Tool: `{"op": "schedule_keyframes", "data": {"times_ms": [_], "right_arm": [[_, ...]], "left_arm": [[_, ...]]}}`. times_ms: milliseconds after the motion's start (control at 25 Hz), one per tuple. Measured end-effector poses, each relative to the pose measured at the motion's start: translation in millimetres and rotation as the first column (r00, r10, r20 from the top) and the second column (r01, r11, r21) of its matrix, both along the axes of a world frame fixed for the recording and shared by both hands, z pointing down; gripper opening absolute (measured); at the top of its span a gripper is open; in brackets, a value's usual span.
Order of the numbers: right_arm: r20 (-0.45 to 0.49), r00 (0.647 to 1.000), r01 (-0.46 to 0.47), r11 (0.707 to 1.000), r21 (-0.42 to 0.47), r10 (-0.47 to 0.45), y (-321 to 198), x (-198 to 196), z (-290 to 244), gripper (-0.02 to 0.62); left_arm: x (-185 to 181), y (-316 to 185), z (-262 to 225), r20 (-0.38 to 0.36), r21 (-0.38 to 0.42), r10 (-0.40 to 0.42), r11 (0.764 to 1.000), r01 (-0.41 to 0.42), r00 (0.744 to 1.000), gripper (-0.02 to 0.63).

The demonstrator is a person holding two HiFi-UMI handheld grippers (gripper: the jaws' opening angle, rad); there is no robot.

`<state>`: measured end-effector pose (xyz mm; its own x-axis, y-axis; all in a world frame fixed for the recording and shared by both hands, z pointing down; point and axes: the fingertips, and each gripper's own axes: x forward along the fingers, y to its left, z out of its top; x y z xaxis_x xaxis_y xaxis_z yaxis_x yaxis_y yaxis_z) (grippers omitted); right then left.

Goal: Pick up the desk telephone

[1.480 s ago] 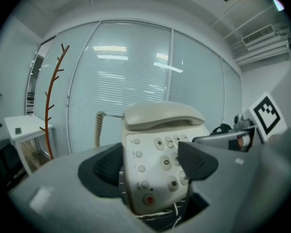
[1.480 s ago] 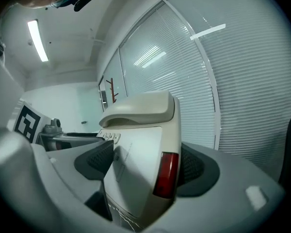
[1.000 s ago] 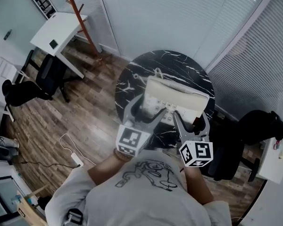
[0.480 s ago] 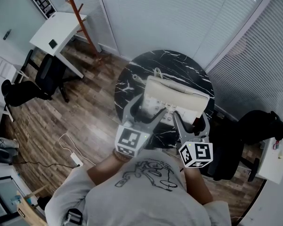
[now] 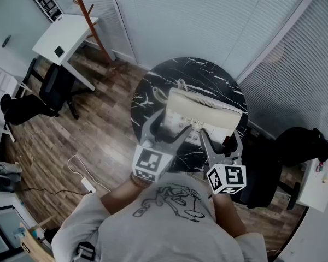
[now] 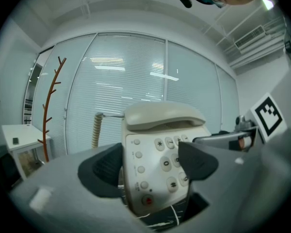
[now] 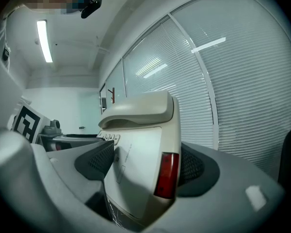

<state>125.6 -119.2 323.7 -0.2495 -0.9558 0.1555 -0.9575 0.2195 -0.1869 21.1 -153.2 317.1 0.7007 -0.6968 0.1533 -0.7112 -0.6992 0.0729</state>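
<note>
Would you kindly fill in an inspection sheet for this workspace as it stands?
Surface: round black marble table, white-veined.
Job's things: cream desk telephone, handset cradled, between both grippers.
Clutter: nothing seen.
Grippers: left gripper and right gripper each closed on the telephone.
Cables: cream coiled handset cord; white cable and plug on floor.
Surroundings: white desk, black office chair, rust-brown coat stand, white blinds.

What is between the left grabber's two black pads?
The desk telephone: its keypad end sits between the left gripper's pads, both touching it, as the left gripper view shows.
</note>
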Motion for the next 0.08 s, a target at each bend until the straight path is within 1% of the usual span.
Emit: {"op": "schedule_keyframes", "data": {"times_ms": [80], "right_arm": [[0.001, 1.0, -0.001, 1.0, 0.0, 0.001, -1.0, 0.3, 0.0, 0.393]], "left_arm": [[0.4, -1.4, 0.0, 0.002, 0.001, 0.002, 1.0, -0.002, 1.0, 0.358]]}}
